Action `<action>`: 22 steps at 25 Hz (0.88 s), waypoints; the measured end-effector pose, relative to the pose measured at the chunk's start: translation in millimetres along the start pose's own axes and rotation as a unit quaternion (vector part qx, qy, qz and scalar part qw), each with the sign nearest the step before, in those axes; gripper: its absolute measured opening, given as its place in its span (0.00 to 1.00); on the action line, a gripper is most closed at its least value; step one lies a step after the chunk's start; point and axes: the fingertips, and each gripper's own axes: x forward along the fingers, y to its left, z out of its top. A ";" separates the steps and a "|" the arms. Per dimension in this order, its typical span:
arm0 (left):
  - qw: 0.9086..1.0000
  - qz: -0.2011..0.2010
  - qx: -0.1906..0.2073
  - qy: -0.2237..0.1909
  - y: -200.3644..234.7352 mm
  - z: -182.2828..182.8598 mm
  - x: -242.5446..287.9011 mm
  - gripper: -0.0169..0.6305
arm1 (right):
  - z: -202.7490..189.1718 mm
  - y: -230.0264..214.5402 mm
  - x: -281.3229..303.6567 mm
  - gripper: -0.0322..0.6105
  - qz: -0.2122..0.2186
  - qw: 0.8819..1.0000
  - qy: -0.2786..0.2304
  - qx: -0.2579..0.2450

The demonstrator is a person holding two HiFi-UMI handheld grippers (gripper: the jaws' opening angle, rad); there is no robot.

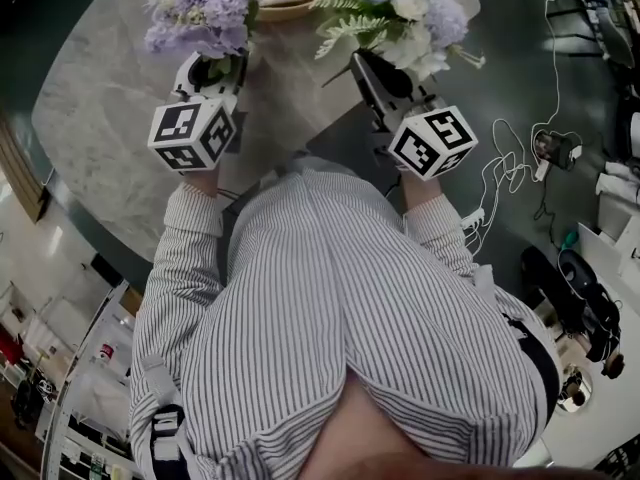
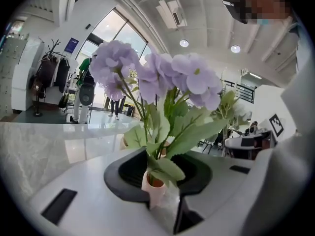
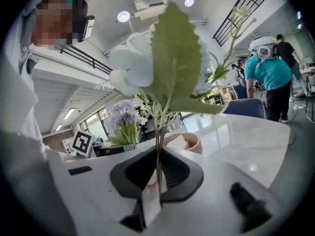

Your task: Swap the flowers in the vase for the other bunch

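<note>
A bunch of purple flowers (image 1: 205,13) stands upright over my left gripper (image 1: 212,68). In the left gripper view its stems and leaves (image 2: 157,77) rise from between the fingers (image 2: 153,185). Leaves hide where the pads meet the stems, so the grip is unclear. My right gripper (image 1: 368,63) is shut on the thin stems of a blue-and-white bunch with fern leaves (image 1: 400,8); the stems (image 3: 159,156) run down between its closed pads. Both grippers hover side by side over the marble table (image 1: 100,118). No vase is clearly visible.
A tan bowl (image 1: 285,10) with something white in it sits on the table between the two bunches and shows in the right gripper view (image 3: 194,144). White cables (image 1: 510,168) trail on the dark floor at the right. A person in a teal shirt (image 3: 268,73) stands beyond the table.
</note>
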 end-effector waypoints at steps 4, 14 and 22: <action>1.000 0.003 0.002 0.001 -0.8 2.3 -1.4 0.24 | 2.1 3.5 -1.7 0.10 0.004 1.000 0.002 -0.002; 1.000 0.029 -0.006 0.004 9.0 -6.2 -0.7 0.34 | 0.5 0.6 -0.7 0.10 0.004 1.000 -0.001 -0.002; 0.999 0.041 -0.004 -0.003 8.1 -4.1 -12.3 0.41 | 8.7 7.8 1.2 0.10 0.011 1.000 -0.018 -0.012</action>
